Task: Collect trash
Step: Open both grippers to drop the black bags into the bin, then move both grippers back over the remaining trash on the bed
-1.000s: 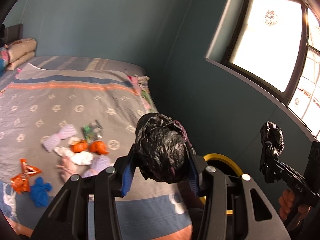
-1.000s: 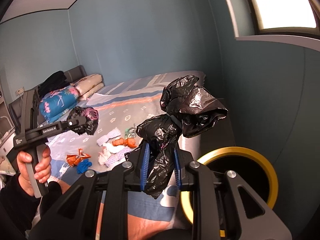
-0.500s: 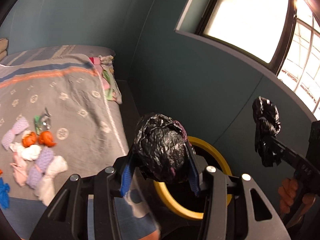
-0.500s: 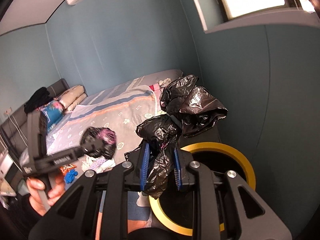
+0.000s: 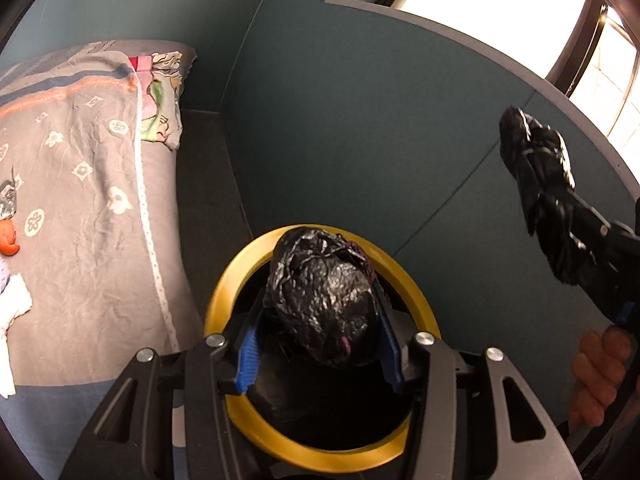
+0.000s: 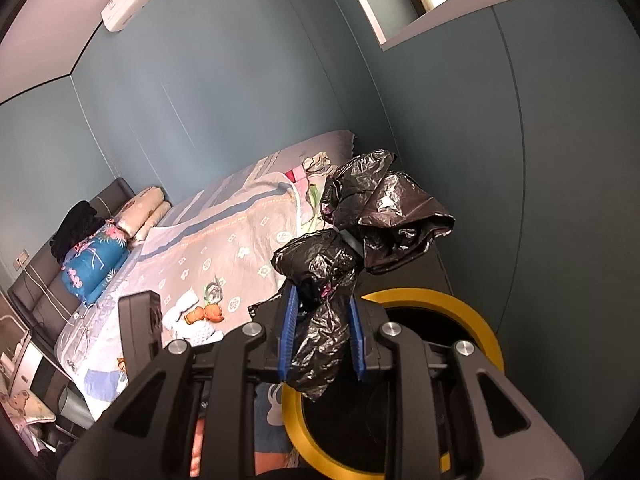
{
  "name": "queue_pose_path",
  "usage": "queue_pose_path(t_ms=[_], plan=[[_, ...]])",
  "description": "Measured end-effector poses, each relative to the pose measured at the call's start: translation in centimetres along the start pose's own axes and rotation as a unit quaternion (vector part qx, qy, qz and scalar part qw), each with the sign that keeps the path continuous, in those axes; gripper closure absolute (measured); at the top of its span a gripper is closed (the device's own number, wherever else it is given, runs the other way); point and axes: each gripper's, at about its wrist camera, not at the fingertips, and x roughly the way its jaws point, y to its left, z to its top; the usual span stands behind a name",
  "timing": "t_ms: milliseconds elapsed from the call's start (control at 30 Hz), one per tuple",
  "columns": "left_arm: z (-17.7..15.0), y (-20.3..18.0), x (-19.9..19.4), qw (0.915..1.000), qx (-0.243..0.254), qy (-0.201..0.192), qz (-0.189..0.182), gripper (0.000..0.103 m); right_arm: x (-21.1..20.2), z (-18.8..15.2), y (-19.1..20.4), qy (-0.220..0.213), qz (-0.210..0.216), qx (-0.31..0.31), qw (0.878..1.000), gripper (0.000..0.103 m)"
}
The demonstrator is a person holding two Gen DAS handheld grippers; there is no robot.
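Observation:
My left gripper (image 5: 320,344) is shut on a crumpled black plastic bag ball (image 5: 324,300) and holds it right over the mouth of the yellow-rimmed bin (image 5: 224,300). My right gripper (image 6: 322,336) is shut on a second black plastic bag (image 6: 360,232), above and left of the same bin (image 6: 480,312). That bag (image 5: 540,184) and the right hand also show at the right of the left wrist view. Small bits of trash (image 6: 206,312) lie on the bed.
The bed (image 5: 88,208) with a grey patterned cover lies left of the bin, with pillows (image 6: 140,212) at its far end. The teal wall (image 5: 360,128) stands close behind the bin. A window (image 5: 500,4) is at the upper right.
My left gripper has swung right from over the bed to above the bin, still holding its bag. My right gripper has also turned towards the bin with its bag.

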Motion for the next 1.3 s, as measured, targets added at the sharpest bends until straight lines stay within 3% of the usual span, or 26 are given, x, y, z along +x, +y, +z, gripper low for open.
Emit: queue_pose_path(t_ms=[100, 233, 400, 600, 800, 1300], plan=[[0.2, -0.3, 0.3, 1.0, 0.003, -0.001, -0.006, 0.047, 0.1, 0.2, -0.2, -0.003, -0.003, 0.001, 1.0, 0.076], [0.1, -0.4, -0.1, 0.9999, 0.007, -0.008, -0.013, 0.029, -0.7, -0.2, -0.4, -0.013, -0.01, 0.016, 1.0, 0.059], [-0.3, 0.5, -1.4, 0.9999, 0.001, -0.014, -0.007, 0.024, -1.4, -0.2, -0.1, -0.027, -0.025, 0.019, 0.999, 0.058], [0.3, 2.5, -4.7, 0.9986, 0.0, -0.048, 0.023, 0.017, -2.5, -0.1, 0.4, -0.034, -0.025, 0.009, 0.999, 0.058], [0.6, 4.6, -9.0, 0.9946, -0.014, -0.086, 0.056, 0.011, -3.1, -0.8, 1.9, -0.036, -0.021, -0.011, 0.999, 0.051], [-0.1, 10.8, -19.0, 0.9747, -0.021, -0.149, 0.165, 0.008, -1.2, -1.8, 11.3, -0.025, 0.01, -0.083, 0.996, 0.031]])
